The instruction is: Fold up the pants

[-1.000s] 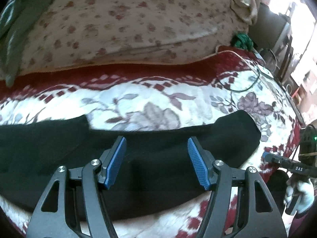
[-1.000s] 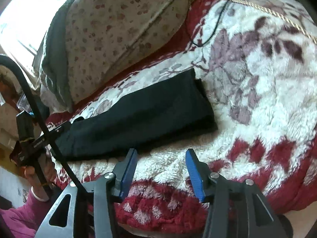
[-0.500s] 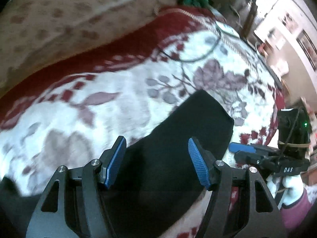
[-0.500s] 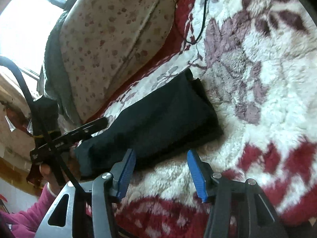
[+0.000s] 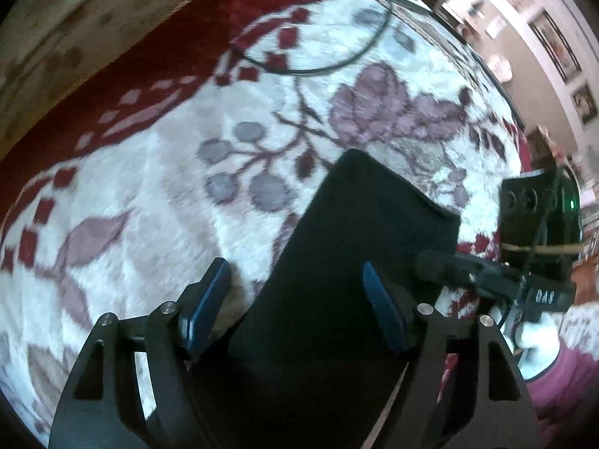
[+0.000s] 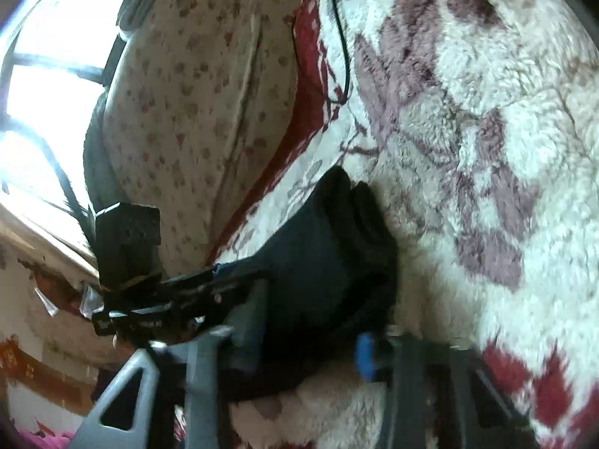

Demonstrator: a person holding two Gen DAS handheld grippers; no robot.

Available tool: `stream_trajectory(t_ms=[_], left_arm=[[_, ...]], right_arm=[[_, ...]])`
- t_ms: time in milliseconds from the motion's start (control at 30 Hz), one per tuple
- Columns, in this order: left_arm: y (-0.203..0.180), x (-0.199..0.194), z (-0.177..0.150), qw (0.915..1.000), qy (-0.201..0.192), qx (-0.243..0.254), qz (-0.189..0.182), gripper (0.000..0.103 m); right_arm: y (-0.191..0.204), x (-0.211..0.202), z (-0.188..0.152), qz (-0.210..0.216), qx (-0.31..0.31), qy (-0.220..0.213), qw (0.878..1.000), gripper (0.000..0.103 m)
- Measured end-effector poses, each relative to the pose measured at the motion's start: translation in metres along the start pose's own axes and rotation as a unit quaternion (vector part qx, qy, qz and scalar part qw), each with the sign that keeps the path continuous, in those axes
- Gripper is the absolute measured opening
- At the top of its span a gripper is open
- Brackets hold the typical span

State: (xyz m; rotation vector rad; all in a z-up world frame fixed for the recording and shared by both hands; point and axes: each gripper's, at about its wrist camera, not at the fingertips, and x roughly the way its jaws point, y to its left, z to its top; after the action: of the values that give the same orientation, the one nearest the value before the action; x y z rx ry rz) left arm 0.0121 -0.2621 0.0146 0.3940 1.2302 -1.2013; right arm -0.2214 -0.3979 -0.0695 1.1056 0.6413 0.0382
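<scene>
While both tongs close in on one black garment, the holdings run as follows, largest first.

Blanket (image 5: 157, 194): thick plush fleece, cream ground with mauve flowers and red check border; covers the whole bed surface and bears everything below.

Bolster cushion (image 6: 194, 112): long, rounded, beige cotton with small brown sprigs; lies along the far edge of the blanket.

Pants (image 5: 359, 262): black, matte, soft knit, already doubled into a long narrow band. Its long axis runs away from the left gripper toward a squared end in mid-blanket. In the right wrist view the same end (image 6: 337, 247) shows stacked layers.

Left gripper (image 5: 299, 307): black frame, blue ribbed pads, jaws spread wide and just opened further. One pad is over the blanket, the other over the cloth, the band's edge between them; no pinch is visible.

Right gripper (image 6: 310, 333): blurred, jaws just closing, black cloth between them; whether the pads press it I cannot tell. It reaches the band's near edge from the side and appears nearer to a hold.

Cable (image 5: 318, 63): thin, black, looped on the far blanket.
</scene>
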Motion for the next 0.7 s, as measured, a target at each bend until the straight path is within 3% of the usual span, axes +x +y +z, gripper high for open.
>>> stream_trajectory(t_ms=[100, 233, 267, 300, 367, 700], left_arm=[[-0.014, 0.009, 0.002, 0.9985, -0.004, 0.043, 0.033, 0.067], [-0.021, 0.008, 0.004, 0.9979, -0.017, 0.059, 0.021, 0.033], [-0.021, 0.006, 0.004, 0.9979, -0.021, 0.057, 0.022, 0.03], [-0.019, 0.003, 0.003, 0.998, -0.027, 0.054, 0.018, 0.016], [-0.015, -0.007, 0.0, 0.9985, -0.039, 0.038, -0.006, 0.014], [-0.011, -0.087, -0.024, 0.9899, -0.139, 0.017, -0.024, 0.013]], right_arm=[[-0.004, -0.002, 0.001, 0.031, 0.016, -0.005, 0.999, 0.016], [-0.004, -0.006, 0.0, 0.077, 0.023, -0.006, 0.997, 0.014], [-0.004, -0.008, 0.0, 0.097, 0.029, -0.007, 0.995, 0.014], [-0.003, -0.008, 0.0, 0.107, 0.033, -0.008, 0.994, 0.013], [0.004, -0.009, 0.001, 0.14, 0.039, -0.01, 0.989, 0.013], [0.084, -0.014, -0.001, 0.193, -0.042, 0.016, 0.98, 0.013]])
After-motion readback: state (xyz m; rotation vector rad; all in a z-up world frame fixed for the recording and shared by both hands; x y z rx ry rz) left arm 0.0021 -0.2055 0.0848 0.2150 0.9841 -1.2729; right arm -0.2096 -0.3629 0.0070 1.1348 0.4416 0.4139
